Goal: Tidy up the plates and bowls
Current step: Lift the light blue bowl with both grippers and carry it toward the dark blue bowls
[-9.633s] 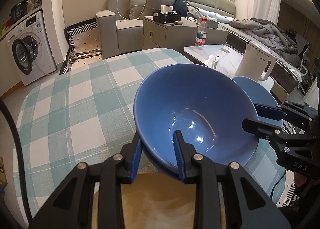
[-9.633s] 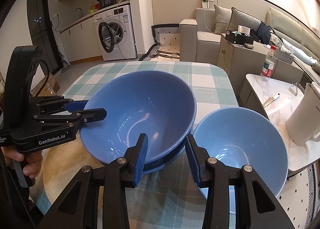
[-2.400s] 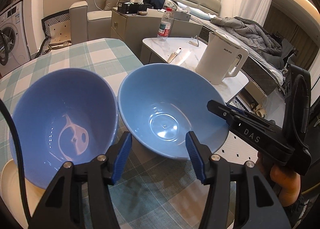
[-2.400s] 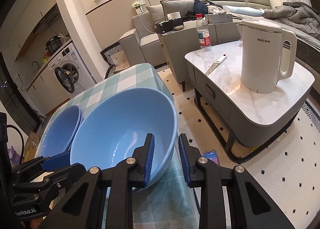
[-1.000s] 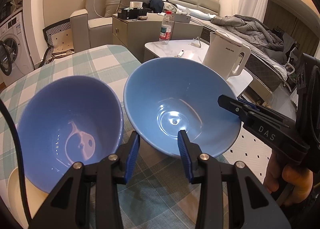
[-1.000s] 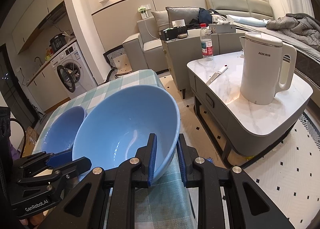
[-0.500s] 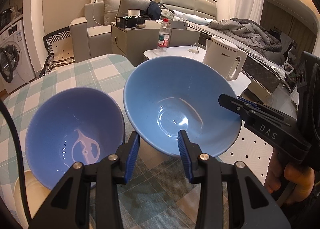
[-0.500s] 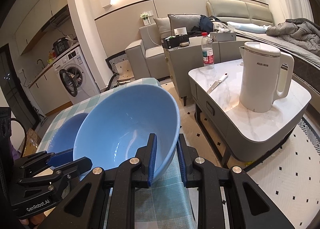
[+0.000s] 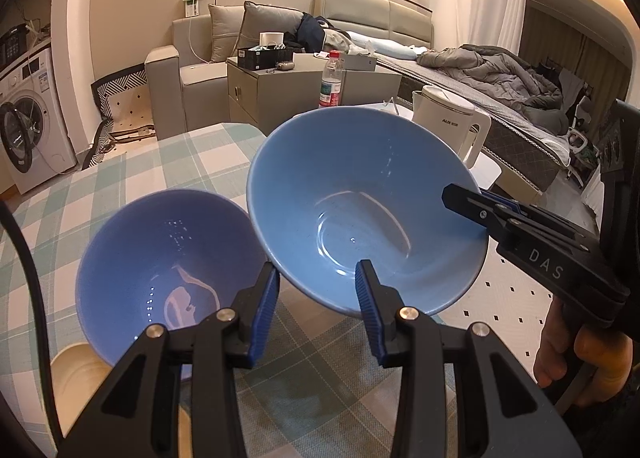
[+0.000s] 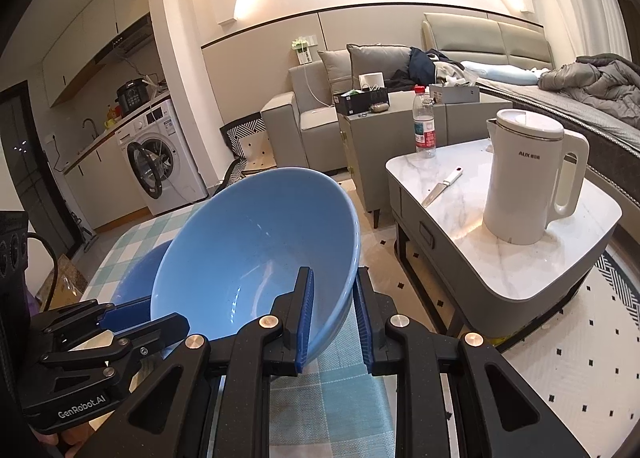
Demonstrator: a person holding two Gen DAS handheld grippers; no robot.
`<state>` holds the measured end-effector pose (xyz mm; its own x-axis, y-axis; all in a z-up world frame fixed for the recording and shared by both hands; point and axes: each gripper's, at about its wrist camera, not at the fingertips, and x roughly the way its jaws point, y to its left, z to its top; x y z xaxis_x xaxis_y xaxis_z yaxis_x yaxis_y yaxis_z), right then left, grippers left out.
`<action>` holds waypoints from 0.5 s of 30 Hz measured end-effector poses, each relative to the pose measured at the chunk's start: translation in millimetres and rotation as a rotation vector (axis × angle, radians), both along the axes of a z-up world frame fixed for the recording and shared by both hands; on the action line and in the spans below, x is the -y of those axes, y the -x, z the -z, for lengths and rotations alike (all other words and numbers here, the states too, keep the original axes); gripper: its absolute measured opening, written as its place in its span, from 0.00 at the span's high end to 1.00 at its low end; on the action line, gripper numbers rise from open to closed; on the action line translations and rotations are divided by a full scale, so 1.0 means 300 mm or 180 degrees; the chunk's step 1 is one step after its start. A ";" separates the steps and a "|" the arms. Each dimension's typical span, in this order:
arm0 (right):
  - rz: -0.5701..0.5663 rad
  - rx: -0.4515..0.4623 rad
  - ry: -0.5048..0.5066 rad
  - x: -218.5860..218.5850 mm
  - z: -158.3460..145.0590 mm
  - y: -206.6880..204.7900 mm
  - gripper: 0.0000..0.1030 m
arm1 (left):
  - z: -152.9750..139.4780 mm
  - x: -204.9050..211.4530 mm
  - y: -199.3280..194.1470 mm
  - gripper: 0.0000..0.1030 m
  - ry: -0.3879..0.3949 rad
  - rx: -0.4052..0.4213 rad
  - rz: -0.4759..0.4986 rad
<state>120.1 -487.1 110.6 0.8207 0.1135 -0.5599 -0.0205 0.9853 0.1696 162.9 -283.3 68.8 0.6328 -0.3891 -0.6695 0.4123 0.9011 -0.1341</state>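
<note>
A light blue bowl [image 9: 360, 214] is lifted off the checked tablecloth [image 9: 132, 166] and tilted. My right gripper [image 10: 332, 318] is shut on its rim, one finger inside and one outside; it also shows in the left wrist view [image 9: 480, 198]. My left gripper [image 9: 316, 294] is open, its fingers astride the near edge of the lifted bowl, apparently without touching it. A darker blue bowl [image 9: 160, 274] sits to the left on the table, resting on a cream plate [image 9: 76, 374]. In the right wrist view the light blue bowl [image 10: 256, 258] hides most of the darker bowl [image 10: 140, 270].
A low marble table [image 10: 520, 258] with a white kettle [image 10: 524, 174], a knife [image 10: 440, 188] and a water bottle [image 10: 424, 126] stands to the right of the dining table. A sofa, a cabinet and a washing machine [image 9: 24, 126] stand further back.
My right gripper has lifted the light blue bowl higher and tilted it. My left gripper narrowed earlier and stays open near the bowl's edge. The darker bowl has not moved.
</note>
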 end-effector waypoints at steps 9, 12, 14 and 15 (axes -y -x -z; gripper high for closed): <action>-0.0074 0.0117 0.0041 -0.043 -0.053 0.031 0.80 | -0.033 -0.041 0.025 0.63 0.0024 0.0088 -0.0036; -0.0099 0.0150 0.0057 -0.056 -0.065 0.042 0.80 | -0.042 -0.055 0.033 0.63 0.0034 0.0115 -0.0051; -0.0111 0.0168 0.0063 -0.065 -0.071 0.049 0.80 | -0.048 -0.062 0.039 0.63 0.0037 0.0137 -0.0061; -0.0119 0.0175 0.0066 -0.070 -0.075 0.050 0.80 | -0.051 -0.067 0.042 0.63 0.0039 0.0147 -0.0068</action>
